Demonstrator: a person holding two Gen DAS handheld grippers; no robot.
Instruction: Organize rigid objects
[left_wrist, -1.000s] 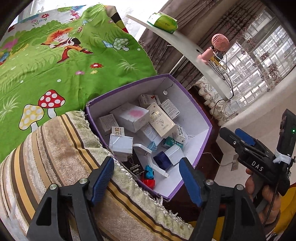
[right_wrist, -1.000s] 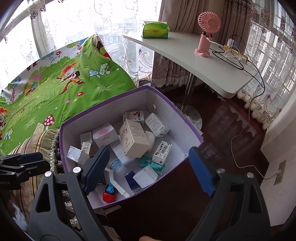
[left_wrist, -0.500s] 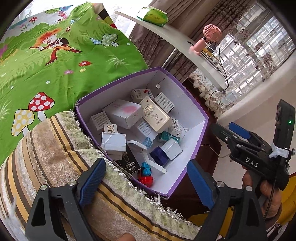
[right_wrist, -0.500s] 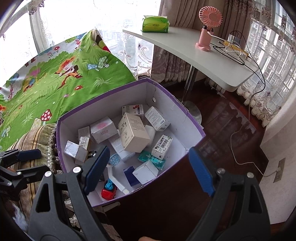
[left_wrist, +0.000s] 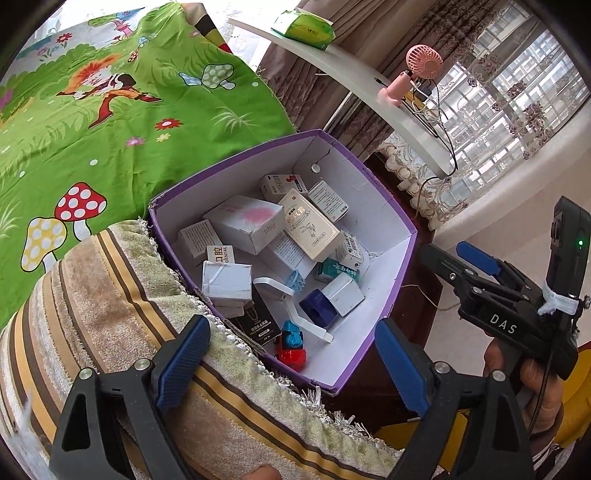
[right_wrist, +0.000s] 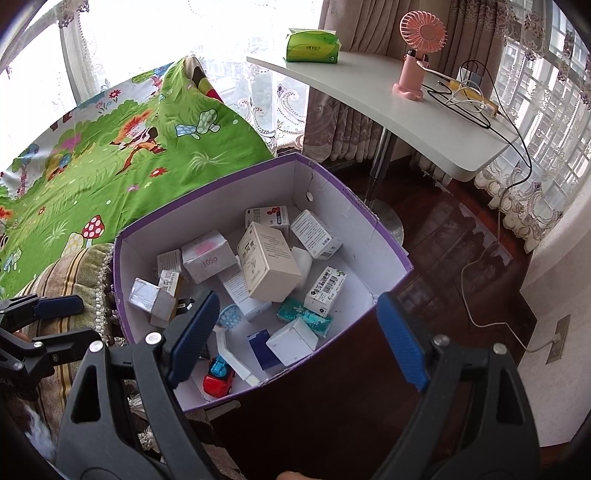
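Both claws, left claw and right claw, are held released and empty above the purple box. Inside, the leaning cream carton could easily get toppled if the pile is bumped.

Both wrist views look steeply down at close range into the purple box, the left from its left, the right from its near right.

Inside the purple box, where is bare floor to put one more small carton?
In the purple box, bare floor shows along the right wall, between the barcode carton and that wall. The left half and the near corner by the red toy car are crowded.
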